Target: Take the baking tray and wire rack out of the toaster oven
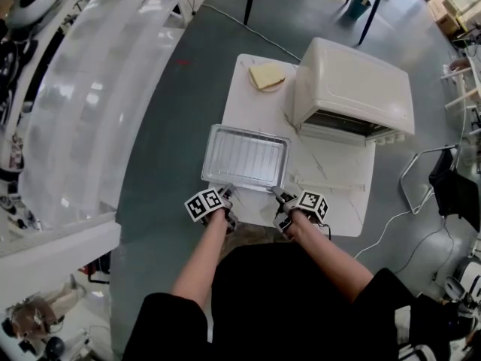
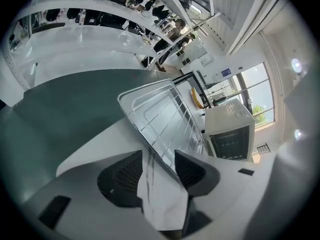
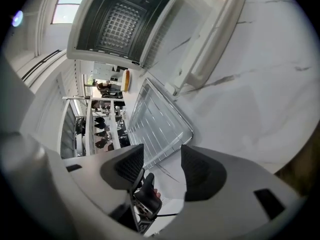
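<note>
The metal baking tray lies flat on the white table, with the wire rack lying in it; its left end hangs a little over the table's edge. Behind it stands the cream toaster oven with its door folded down. My left gripper sits at the tray's near left corner. It is open, and the tray rim ends beside its right finger. My right gripper is at the near right corner, open and empty, with the tray just beyond its fingertips.
A yellow flat piece lies at the table's far left corner. The oven's dark cavity faces the right gripper. A long white curved counter runs along the left. Cables and a wire stand are on the floor at the right.
</note>
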The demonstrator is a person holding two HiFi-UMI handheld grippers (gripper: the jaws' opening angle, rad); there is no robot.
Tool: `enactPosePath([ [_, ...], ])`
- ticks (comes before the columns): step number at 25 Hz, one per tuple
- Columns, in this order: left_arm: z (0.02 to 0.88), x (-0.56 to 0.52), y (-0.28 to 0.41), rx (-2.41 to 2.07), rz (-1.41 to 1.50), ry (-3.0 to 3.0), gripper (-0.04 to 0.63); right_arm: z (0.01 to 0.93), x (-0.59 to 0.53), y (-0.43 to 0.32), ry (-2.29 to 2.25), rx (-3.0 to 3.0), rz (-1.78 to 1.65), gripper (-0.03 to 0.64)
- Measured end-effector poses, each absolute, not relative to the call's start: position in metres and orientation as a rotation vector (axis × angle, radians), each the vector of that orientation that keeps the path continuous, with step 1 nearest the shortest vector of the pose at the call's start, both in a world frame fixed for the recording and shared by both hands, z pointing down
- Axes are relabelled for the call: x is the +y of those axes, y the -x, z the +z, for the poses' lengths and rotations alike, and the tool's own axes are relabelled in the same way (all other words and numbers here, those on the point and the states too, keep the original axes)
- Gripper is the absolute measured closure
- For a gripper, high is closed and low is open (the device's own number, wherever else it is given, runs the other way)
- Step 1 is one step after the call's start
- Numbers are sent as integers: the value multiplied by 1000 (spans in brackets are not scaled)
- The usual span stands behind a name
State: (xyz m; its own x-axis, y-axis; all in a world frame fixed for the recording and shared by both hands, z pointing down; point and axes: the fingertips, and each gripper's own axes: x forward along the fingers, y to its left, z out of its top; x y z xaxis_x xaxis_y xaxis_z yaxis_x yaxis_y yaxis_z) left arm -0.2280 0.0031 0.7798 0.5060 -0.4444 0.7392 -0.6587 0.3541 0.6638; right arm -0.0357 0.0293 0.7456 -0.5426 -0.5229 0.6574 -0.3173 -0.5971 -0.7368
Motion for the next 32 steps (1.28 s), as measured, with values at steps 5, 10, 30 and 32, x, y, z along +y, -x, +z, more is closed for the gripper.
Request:
enactPosePath([
  [5, 722, -2, 214, -1072, 62, -1436, 402, 685, 14, 15, 1470, 1673, -2071, 383],
  [10, 617, -14, 188, -1056, -65, -1786, 413, 588, -3, -39, 1599, 1989, -1662, 453],
  [30, 447, -62, 38, -978, 71, -2601, 575, 400, 54, -208, 2312, 2234, -469, 594],
  [32, 450, -60, 32, -968, 82, -2605, 575, 401, 61, -219, 2346, 2207, -470, 594],
])
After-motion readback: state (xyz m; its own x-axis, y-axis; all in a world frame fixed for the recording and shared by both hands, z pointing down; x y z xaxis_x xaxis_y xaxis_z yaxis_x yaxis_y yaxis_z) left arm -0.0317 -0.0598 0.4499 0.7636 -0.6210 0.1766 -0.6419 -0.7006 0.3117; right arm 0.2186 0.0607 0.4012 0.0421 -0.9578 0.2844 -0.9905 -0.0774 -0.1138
